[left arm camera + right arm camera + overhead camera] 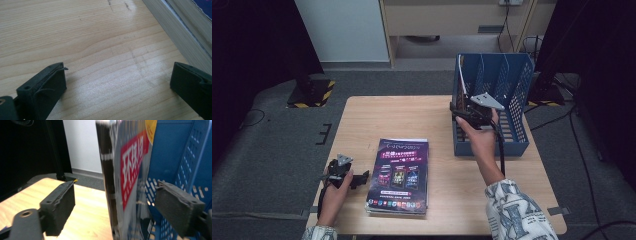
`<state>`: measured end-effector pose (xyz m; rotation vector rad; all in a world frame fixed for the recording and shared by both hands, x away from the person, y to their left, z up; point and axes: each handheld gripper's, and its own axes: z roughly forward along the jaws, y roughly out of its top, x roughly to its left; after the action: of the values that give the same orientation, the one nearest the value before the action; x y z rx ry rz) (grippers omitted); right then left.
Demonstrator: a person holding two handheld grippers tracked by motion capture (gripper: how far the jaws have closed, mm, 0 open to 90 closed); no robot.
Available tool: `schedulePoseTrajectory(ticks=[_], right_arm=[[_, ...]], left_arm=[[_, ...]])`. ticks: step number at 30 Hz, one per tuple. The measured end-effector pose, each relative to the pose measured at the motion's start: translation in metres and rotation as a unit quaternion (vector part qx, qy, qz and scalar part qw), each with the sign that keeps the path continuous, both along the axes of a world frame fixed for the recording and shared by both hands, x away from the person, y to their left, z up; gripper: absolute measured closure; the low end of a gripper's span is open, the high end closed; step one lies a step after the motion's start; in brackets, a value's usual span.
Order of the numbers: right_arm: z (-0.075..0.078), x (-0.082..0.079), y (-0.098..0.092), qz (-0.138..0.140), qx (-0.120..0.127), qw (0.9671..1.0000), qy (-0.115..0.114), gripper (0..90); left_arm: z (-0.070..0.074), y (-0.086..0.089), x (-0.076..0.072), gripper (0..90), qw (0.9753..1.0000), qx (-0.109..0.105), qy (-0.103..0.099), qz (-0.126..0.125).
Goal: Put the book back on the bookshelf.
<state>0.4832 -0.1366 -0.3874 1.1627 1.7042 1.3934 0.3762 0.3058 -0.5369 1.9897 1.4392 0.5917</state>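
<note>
A stack of magazines [399,175] with a dark purple cover lies flat on the wooden table [402,115] near its front edge. My left gripper [361,178] rests just left of the stack, open, with bare wood between its jaws [120,80]; the stack's page edges [175,27] run past the right jaw. A blue slotted rack [517,90] stands at the table's right. A magazine [130,170] with a red title band stands upright at the rack's left end [460,75]. My right gripper [457,112] is open, its jaws [115,202] either side of that magazine with gaps.
The rack's other slots hold nothing that I can see. Bare tabletop stretches between the stack and the rack. Beyond the table are grey floor, a stand base with yellow-black tape [312,92] at the back left and cables [572,120] on the right.
</note>
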Motion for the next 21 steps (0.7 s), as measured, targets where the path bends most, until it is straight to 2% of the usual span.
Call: schedulePoseTrajectory(ticks=[7,9,11,17,21], right_arm=[[-0.009,-0.017,-0.014,0.035,0.003,0.9991,0.023,7.6],[-0.011,-0.023,-0.016,0.043,-0.015,0.9985,0.031,5.7],[-0.015,-0.031,-0.019,0.052,-0.022,0.9979,0.030,5.4],[-0.020,-0.054,-0.024,0.076,-0.024,0.9965,0.024,5.7],[-0.031,-0.065,-0.023,0.091,-0.024,0.9950,0.032,6.4]], left_arm=[[0.000,0.000,0.000,0.0,1.0000,-0.001,0.001,0.000],[0.000,0.000,0.000,0.0,1.0000,-0.001,0.001,0.000],[0.000,-0.001,0.000,0.0,1.0000,-0.001,0.001,0.002],[0.000,-0.001,0.000,0.0,1.0000,-0.001,0.001,0.002],[0.000,-0.001,0.000,0.0,1.0000,-0.001,0.001,0.003]])
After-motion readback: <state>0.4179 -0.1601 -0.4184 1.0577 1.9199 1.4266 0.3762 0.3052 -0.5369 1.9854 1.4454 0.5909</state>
